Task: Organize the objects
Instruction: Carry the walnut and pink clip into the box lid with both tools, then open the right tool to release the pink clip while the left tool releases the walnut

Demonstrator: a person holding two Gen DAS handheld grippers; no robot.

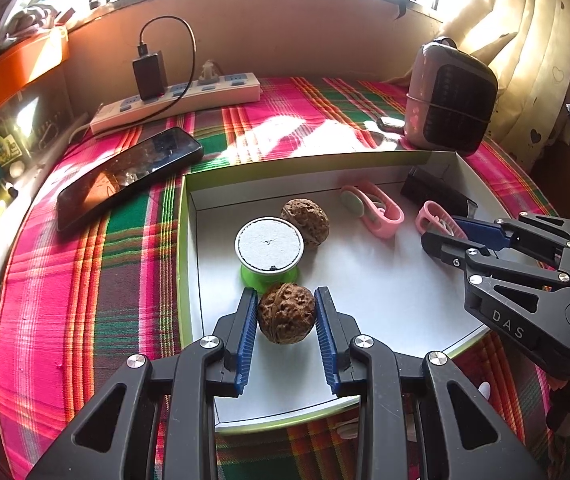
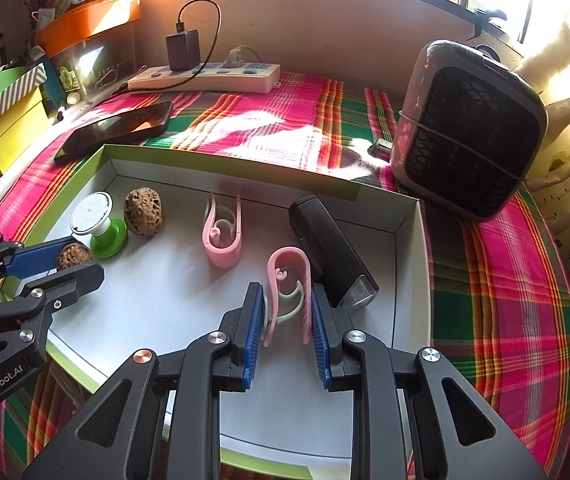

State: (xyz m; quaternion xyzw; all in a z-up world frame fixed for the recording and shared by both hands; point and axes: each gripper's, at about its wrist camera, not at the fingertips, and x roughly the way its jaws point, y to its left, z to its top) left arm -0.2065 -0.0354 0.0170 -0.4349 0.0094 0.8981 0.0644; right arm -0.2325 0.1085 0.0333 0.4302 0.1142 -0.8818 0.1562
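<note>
In the left wrist view we see, at the far left of the frame, a dark phone (image 1: 125, 176) lying flat on the plaid cloth (image 1: 85, 280), with a white power strip (image 1: 177, 100) behind it in the upper left and a black charger (image 1: 149, 74) plugged into it. Just right of the phone, a shallow white box (image 1: 385, 280) with a green rim fills the middle of the frame. Inside it, left of centre, a green stand with a round white top (image 1: 269, 249) sits touching a walnut (image 1: 305, 221) behind it. At lower centre, our left gripper (image 1: 286, 312) has its blue fingers (image 1: 247, 336) pressed against both sides of a second walnut (image 1: 286, 314), which sits just in front of the green stand. Further right lies a pink clip (image 1: 377, 208) near the back wall of the box.

In the right wrist view, at lower centre, our right gripper (image 2: 287, 316) has its fingers on either side of another pink clip (image 2: 289, 288), touching or nearly touching it; we cannot tell whether they grip it. A black rectangular device (image 2: 329, 252) lies just right of that clip, in the right part of the box. In the upper right, outside the box, a small heater (image 2: 469, 128) stands on the cloth.
</note>
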